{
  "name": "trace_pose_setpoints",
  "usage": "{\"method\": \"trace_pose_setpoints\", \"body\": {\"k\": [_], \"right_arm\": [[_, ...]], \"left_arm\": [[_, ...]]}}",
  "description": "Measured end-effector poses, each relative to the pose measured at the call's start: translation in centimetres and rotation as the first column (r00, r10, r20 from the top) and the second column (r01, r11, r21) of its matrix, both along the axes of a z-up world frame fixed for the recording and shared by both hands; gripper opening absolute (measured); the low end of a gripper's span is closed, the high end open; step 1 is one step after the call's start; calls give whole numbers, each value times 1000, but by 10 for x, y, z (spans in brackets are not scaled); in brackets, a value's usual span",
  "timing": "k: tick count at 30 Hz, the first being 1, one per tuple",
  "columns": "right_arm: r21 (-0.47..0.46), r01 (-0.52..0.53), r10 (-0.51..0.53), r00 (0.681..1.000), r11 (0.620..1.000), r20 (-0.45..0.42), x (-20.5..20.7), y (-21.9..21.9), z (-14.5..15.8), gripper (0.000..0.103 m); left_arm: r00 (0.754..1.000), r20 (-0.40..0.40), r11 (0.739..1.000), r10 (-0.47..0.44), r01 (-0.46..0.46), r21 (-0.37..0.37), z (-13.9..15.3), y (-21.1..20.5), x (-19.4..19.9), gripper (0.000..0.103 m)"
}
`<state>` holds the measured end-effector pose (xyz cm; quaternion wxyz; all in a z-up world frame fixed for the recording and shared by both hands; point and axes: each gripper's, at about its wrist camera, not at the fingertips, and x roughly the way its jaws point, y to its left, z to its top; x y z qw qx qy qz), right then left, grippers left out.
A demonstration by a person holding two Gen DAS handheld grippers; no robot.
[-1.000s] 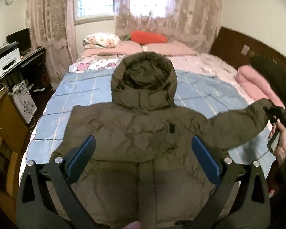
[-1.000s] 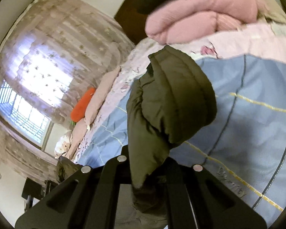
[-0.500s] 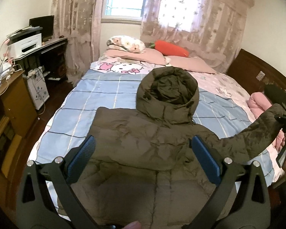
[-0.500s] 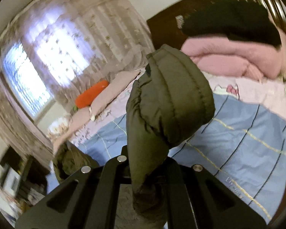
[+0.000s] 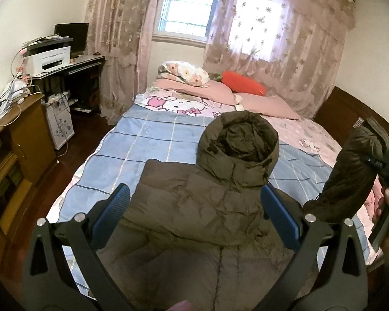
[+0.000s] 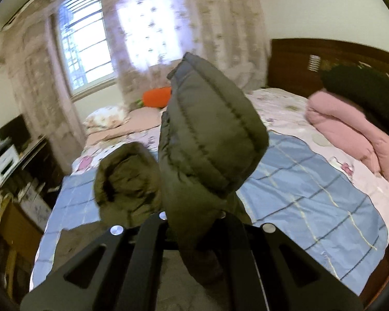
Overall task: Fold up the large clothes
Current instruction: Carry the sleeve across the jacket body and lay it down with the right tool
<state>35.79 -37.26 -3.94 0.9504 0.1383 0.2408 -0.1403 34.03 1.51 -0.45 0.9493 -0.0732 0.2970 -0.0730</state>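
Note:
An olive-green hooded puffer jacket [image 5: 202,207] lies spread on the bed, its hood [image 5: 238,140] pointing toward the pillows. My left gripper [image 5: 198,212] hovers open above the jacket's back, its blue pads [image 5: 116,215] wide apart and touching nothing. At the right edge of the left wrist view, my right gripper [image 5: 381,164] holds the jacket's sleeve [image 5: 350,176] up off the bed. In the right wrist view my right gripper [image 6: 194,220] is shut on the sleeve [image 6: 207,142], whose cuff end bulges up above the jaws; the hood [image 6: 127,178] lies behind it.
The bed [image 5: 147,140] has a blue checked cover, pink pillows [image 5: 212,90] and an orange carrot cushion [image 5: 243,85] by the curtained window. A desk with a printer [image 5: 49,59] and a wooden cabinet [image 5: 20,134] stand left. A folded pink quilt [image 6: 350,129] lies by the headboard [image 6: 298,62].
My right gripper has lifted the sleeve from stretched flat to the right up into the air and rolled level. My left gripper has drawn back and up, still open.

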Motion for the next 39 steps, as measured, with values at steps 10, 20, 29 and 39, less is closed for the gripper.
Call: {"method": "trace_pose_setpoints", "body": {"k": [10, 20, 29, 39], "right_arm": [[6, -139, 139, 989, 990, -42, 31, 95, -2, 3], [44, -205, 208, 973, 978, -96, 66, 168, -32, 3], [82, -212, 222, 964, 974, -146, 102, 221, -72, 3], [94, -205, 221, 947, 974, -231, 139, 273, -129, 3]], "left_arm": [[1000, -14, 1000, 11, -10, 20, -1, 12, 3, 101], [1000, -23, 997, -15, 17, 77, -9, 10, -1, 101], [999, -32, 996, -10, 13, 86, -14, 17, -1, 101], [1000, -29, 996, 9, -7, 85, -14, 32, -1, 101]]}}
